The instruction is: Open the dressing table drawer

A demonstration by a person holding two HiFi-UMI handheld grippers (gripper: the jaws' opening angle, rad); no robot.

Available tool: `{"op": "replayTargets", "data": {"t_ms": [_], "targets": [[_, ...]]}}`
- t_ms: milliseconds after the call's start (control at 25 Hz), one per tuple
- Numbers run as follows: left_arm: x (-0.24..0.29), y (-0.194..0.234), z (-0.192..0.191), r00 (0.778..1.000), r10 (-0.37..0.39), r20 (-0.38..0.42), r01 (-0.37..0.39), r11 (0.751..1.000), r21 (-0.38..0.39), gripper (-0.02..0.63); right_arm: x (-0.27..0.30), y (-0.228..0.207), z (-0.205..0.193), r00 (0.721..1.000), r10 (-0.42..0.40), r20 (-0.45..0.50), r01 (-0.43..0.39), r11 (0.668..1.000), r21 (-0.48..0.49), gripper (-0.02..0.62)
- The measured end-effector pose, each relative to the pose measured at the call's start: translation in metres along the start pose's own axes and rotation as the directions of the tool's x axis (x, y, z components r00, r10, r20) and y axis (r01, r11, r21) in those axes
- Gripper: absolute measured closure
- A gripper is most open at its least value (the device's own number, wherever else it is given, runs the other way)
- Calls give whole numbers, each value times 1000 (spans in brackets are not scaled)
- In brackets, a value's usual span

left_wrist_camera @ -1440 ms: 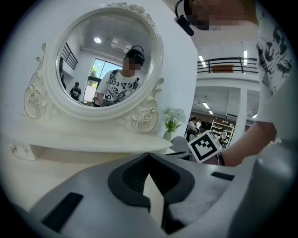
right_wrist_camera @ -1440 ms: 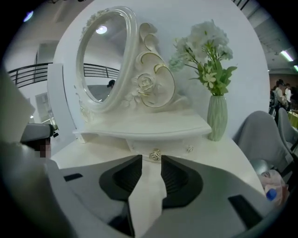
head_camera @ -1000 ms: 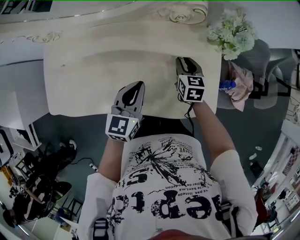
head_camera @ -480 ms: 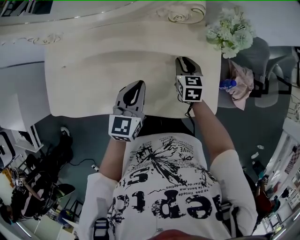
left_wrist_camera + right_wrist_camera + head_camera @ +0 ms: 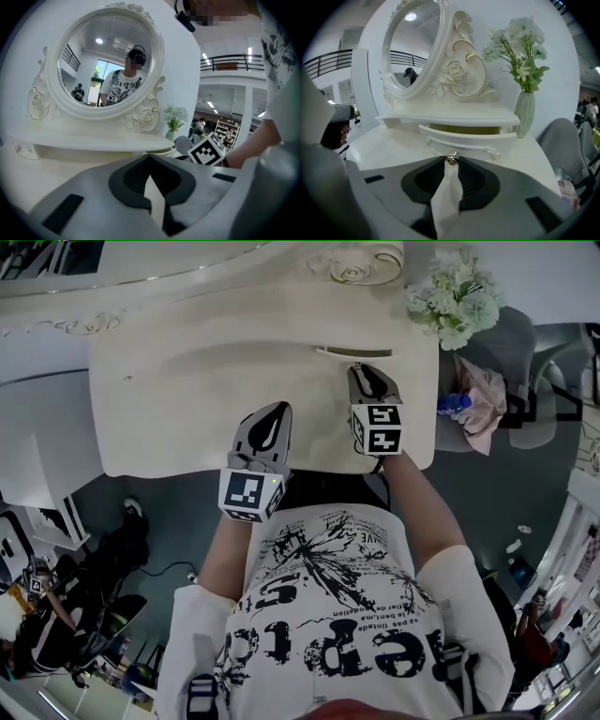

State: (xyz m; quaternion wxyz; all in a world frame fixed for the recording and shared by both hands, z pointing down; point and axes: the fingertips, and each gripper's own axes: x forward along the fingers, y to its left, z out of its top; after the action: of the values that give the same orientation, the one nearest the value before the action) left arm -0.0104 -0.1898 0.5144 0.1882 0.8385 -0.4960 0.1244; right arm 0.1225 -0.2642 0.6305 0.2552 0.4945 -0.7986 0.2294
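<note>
Ideally, the right claw (image 5: 451, 161), pinched on the knob (image 5: 451, 157) of the drawer (image 5: 464, 138) that sits slightly ajar under the shelf (image 5: 450, 115) at the back of the surface (image 5: 379, 146), pulls straight and level; the left claw (image 5: 149, 161) hangs closed, empty.

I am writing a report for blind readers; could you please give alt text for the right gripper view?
The right gripper pinches the small metal knob of a white drawer, which stands partly open under a shelf. Behind stand an oval mirror and a vase of flowers.
</note>
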Motion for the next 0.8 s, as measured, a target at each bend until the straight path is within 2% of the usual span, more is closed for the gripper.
{"op": "replayTargets", "data": {"t_ms": [800], "targets": [[-7,-14,6,999,-33,-8,33,999,34,592,-34,14,-30,999,27,-37,-25,999,36,491]]}}
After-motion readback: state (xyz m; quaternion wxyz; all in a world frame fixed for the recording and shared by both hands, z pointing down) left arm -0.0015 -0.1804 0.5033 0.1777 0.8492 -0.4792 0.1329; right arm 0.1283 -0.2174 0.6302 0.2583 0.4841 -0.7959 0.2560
